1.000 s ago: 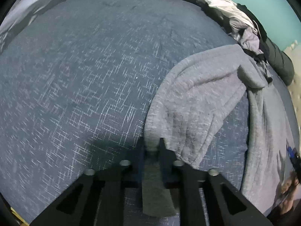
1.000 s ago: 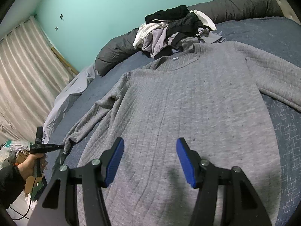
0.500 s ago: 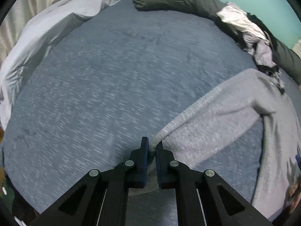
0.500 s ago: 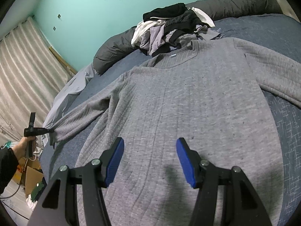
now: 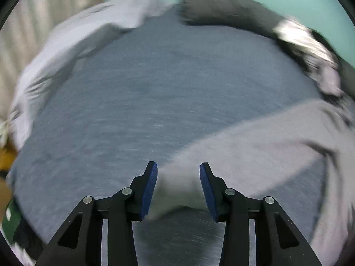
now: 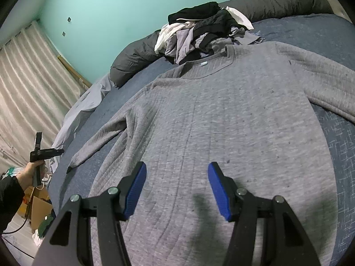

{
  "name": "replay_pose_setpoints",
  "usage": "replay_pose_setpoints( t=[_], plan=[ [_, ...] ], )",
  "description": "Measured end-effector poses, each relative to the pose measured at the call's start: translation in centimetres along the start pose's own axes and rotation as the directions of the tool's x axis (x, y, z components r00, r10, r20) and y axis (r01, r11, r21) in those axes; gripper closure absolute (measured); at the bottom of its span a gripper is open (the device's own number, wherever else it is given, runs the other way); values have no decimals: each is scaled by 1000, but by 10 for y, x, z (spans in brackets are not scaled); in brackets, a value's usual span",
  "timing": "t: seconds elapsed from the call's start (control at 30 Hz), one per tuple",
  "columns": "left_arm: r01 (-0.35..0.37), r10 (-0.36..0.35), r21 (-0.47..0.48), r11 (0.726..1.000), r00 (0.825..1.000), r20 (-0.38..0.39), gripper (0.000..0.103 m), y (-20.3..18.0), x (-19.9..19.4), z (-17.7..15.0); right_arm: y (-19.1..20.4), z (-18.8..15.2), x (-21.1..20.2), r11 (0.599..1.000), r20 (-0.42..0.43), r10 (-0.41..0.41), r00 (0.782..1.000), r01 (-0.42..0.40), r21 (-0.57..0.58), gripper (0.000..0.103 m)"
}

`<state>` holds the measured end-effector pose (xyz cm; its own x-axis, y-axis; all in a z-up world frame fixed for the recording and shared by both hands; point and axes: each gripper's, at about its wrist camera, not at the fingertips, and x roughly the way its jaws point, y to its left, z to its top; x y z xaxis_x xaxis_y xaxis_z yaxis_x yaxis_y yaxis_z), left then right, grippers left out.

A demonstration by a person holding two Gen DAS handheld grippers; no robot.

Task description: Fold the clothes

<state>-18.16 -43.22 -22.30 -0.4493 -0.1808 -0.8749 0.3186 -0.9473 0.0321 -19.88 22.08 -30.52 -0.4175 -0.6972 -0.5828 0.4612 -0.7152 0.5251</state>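
A grey long-sleeved sweater (image 6: 221, 119) lies flat, front up, on the blue bedspread (image 6: 310, 28), collar toward the far side. Its left sleeve (image 6: 99, 137) stretches out to the left, cuff near the bed edge. In the blurred left wrist view that sleeve (image 5: 244, 146) runs from the right to its cuff (image 5: 177, 190), which lies between the open blue pads of my left gripper (image 5: 178, 177). My right gripper (image 6: 177, 177) is open and empty above the sweater's lower body. The left gripper also shows in the right wrist view (image 6: 44, 153), held off the bed's left edge.
A heap of dark and white clothes (image 6: 204, 31) sits beyond the collar against a dark grey rolled duvet (image 6: 133, 59). A pale sheet (image 5: 66, 51) bunches along the left bed edge. Curtains (image 6: 26, 84), a cardboard box (image 6: 37, 208) and a teal wall (image 6: 111, 11) lie beyond.
My left gripper pulled the sleeve out straight to the left, then opened and let the cuff go. The right gripper stayed open over the sweater body.
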Motion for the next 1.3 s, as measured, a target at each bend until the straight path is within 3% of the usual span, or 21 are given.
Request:
replay_pose_setpoints(
  t=[0.17, 0.33, 0.67, 0.73, 0.8, 0.9, 1.17, 1.3],
  plan=[
    [86, -77, 147, 985, 995, -65, 59, -54, 21, -16, 2, -3, -1, 1000, -1, 2, 1000, -2, -2, 44],
    [90, -75, 228, 969, 994, -76, 59, -96, 42, -21, -1, 0, -4, 1000, 9, 5, 1000, -5, 8, 44],
    [101, -76, 230, 968, 990, -117, 59, -108, 79, -27, -7, -2, 3, 1000, -9, 2, 1000, -2, 19, 44],
    [106, -81, 233, 967, 990, -113, 66, -109, 81, -31, -8, -3, 4, 1000, -10, 2, 1000, -1, 21, 44],
    [112, -90, 218, 970, 990, -108, 88, -106, 81, -32, -8, -3, 5, 1000, -13, 1, 1000, -1, 22, 44],
    [124, -102, 222, 967, 989, -107, 99, -101, 86, -27, -7, -4, 6, 1000, -18, 0, 1000, 0, 19, 44],
    [153, -131, 317, 936, 987, -90, 101, -92, 67, -40, -7, -4, 8, 1000, -19, 5, 1000, -4, 19, 44],
    [161, -115, 355, 921, 983, -146, 103, -91, 79, -57, -6, -4, 7, 1000, -20, 8, 1000, -8, 18, 44]
  ],
)
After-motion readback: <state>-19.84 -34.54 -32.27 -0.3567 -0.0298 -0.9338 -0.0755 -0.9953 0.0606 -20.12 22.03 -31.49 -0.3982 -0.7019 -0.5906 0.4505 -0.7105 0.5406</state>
